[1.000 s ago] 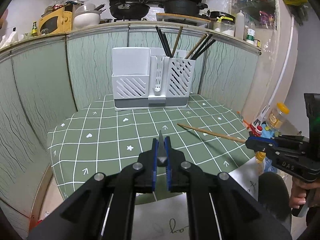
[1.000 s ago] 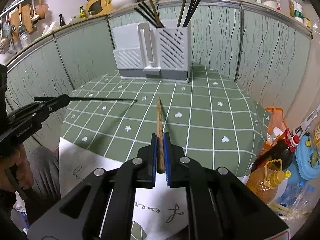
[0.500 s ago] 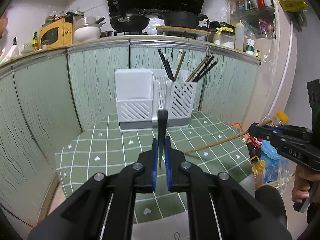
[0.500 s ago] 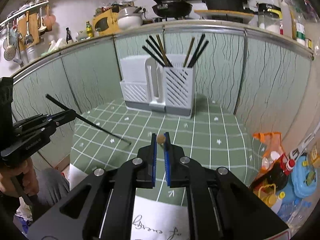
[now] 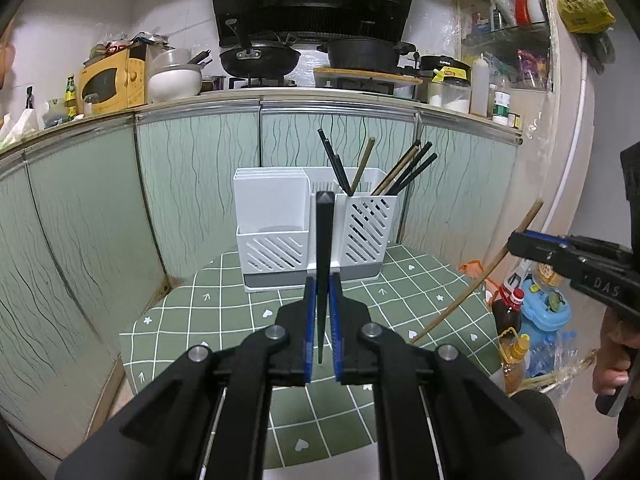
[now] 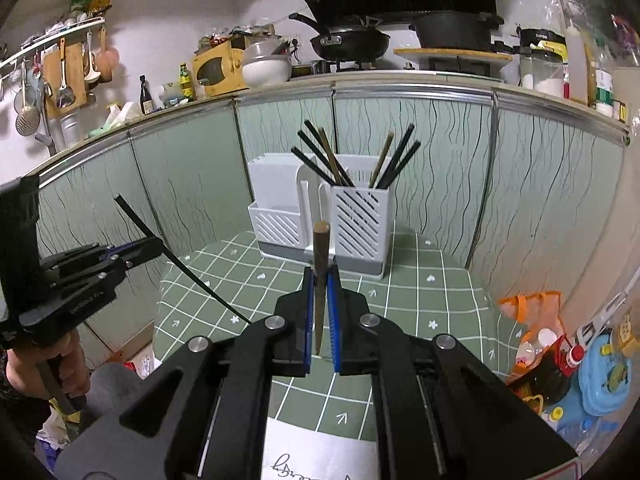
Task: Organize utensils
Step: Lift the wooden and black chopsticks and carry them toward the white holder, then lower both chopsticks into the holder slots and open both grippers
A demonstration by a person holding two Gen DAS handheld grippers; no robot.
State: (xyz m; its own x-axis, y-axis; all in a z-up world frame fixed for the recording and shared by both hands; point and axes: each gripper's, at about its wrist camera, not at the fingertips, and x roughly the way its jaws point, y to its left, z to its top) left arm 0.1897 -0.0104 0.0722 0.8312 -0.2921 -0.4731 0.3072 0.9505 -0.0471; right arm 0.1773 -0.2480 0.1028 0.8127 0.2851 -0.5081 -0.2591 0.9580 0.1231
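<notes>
Chopsticks stand nearly upright, black point(image 5: 322, 264) pinched in the left gripper point(image 5: 321, 320), wooden point(image 6: 319, 280) in the right gripper point(image 6: 320, 312), holder point(image 5: 352, 232) straight ahead at the tabletop's far edge.

We are reading "DAS" in pale raised letters on the side of the black plastic right gripper point(image 5: 528, 246) as the left wrist camera is showing it. Handwriting is showing on the white paper sheet point(image 6: 320, 456) at the near table edge, but we are not managing to read it. Lettering on the black left gripper point(image 6: 136, 250) is staying too blurred.
</notes>
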